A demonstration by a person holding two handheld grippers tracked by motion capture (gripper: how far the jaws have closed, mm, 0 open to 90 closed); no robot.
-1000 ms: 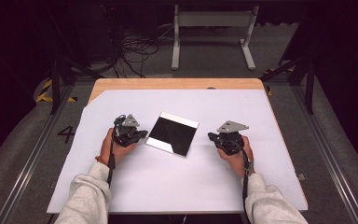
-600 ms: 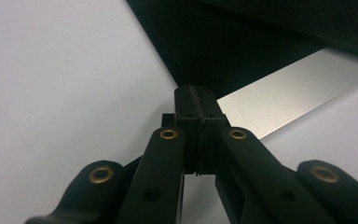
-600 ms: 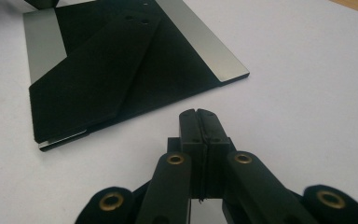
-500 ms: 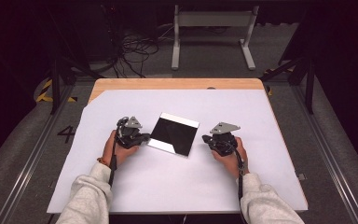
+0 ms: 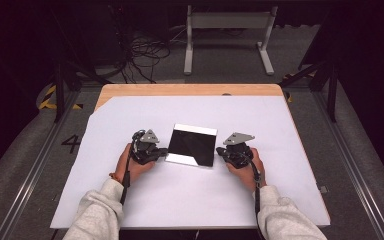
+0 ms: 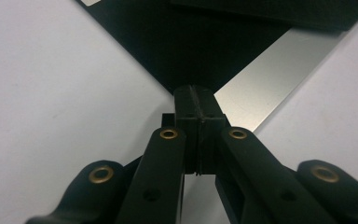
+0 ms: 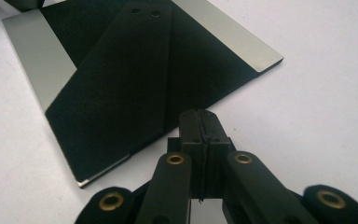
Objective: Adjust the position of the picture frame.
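Left hand-held gripper (image 5: 161, 151): jaws closed, empty, touching the mirror (image 5: 192, 145) corner.
Right hand-held gripper (image 5: 221, 151): jaws closed, empty, just beside the mirror.

The plate (image 5: 192, 145) lies on the sheet (image 5: 130, 115) covering the table (image 5: 180, 90), near the middle. The left gripper (image 5: 161, 151) sits just left of it, the right gripper (image 5: 221, 150) just right.

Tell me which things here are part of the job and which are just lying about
Part of the job:
- flat mirror-like plate on the white sheet
- left gripper, jaws shut, tip at the plate's left edge
- right gripper, jaws shut, beside its right edge

Just lying about:
- cables on the floor
- white stand behind the table
- yellow and black floor tape
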